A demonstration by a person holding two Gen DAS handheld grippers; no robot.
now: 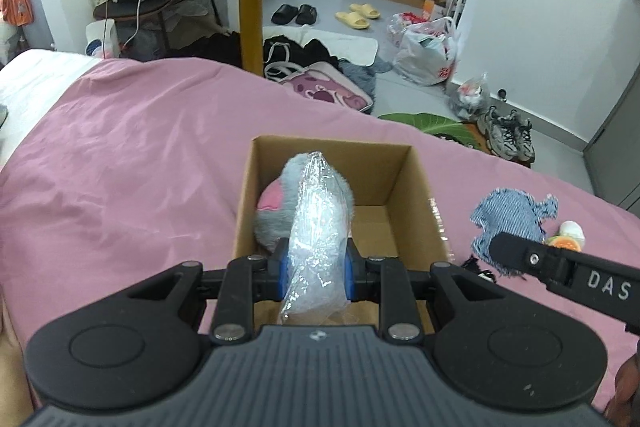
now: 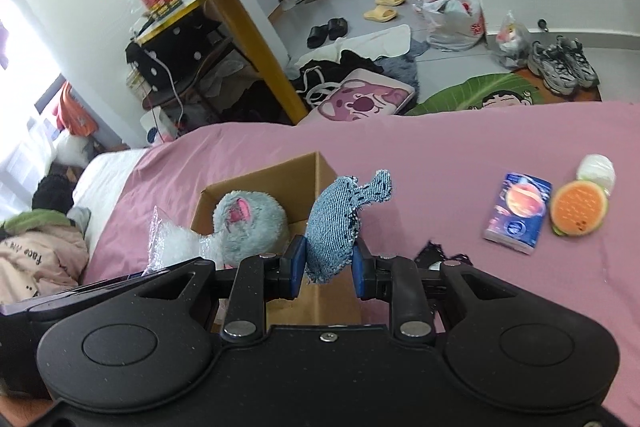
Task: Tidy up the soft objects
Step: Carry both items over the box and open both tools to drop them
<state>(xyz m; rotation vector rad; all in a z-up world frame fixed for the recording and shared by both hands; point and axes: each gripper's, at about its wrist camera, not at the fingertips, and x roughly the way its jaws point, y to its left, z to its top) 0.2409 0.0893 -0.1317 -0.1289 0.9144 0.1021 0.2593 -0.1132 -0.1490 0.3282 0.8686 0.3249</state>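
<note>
The left gripper [image 1: 314, 273] is clenched on a crinkled clear plastic bag [image 1: 316, 227], its blue pads [image 1: 283, 273] pinching the bag's lower part while the rest stands up ahead of the fingers over the open brown cardboard box [image 1: 404, 187]. Inside that box, just beyond and left of the fingertips, a fluffy grey plush toy with a pink patch [image 1: 272, 215] leans against the left wall; the right half of the box floor looks bare. The box rests on the pink bedsheet [image 1: 120, 167].

The right gripper [image 2: 326, 267] is clamped on a blue denim stuffed toy with frayed edges [image 2: 336, 223], held just above the box's near right corner [image 2: 320, 291]. Beyond it and to its right on the sheet lie a purple tissue pack with a planet print [image 2: 516, 213], an orange burger-shaped plush [image 2: 580, 209] and a small white round object [image 2: 596, 167] touching the burger. A small black item [image 2: 430, 253] lies just right of the fingers, too hidden to name.

Both tools crowd one small box, so they may knock together or tip its light wall. The slick bag could slide from the pads, or spring back out once let go. The denim toy, pinched near its edge, may land on the rim and fall outside
</note>
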